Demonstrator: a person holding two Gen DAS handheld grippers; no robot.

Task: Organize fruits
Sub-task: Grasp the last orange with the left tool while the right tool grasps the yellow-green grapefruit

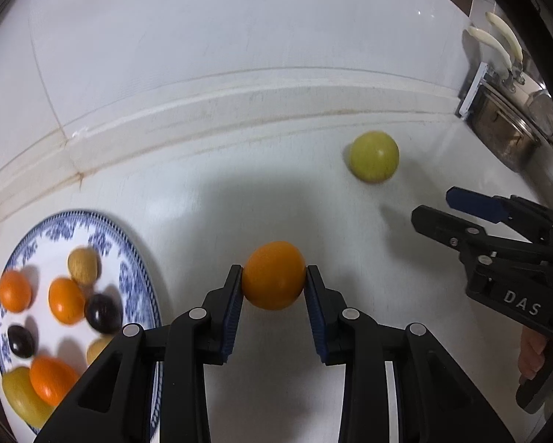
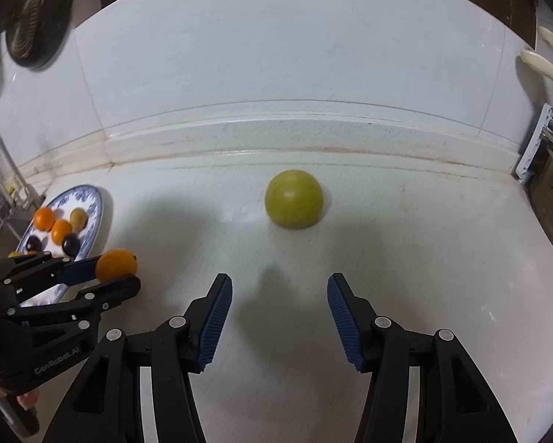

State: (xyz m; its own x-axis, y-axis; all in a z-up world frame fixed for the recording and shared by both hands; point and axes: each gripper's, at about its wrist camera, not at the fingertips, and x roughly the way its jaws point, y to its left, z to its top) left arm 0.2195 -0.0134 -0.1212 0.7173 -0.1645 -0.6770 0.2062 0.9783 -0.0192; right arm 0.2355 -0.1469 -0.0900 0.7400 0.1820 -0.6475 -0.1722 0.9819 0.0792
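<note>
The left hand-held gripper (image 1: 274, 277) clamps the round orange fruit (image 1: 273, 275) just above the white worktop (image 1: 210, 203). Next: carry it left to the blue-patterned plate (image 1: 138, 258) (already holding fruit). The right hand-held gripper (image 2: 280, 295) gapes empty before the yellow-green round fruit (image 2: 294, 199).

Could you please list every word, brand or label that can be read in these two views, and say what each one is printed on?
"DAS" – in white letters on the black body of the right gripper, seen from the left wrist view; the word may run on out of sight.
"GenRobot.AI" – in pale letters on the black body of the left gripper, seen from the right wrist view; faint but legible.
The blue-patterned plate bears only ornament, no text.
</note>
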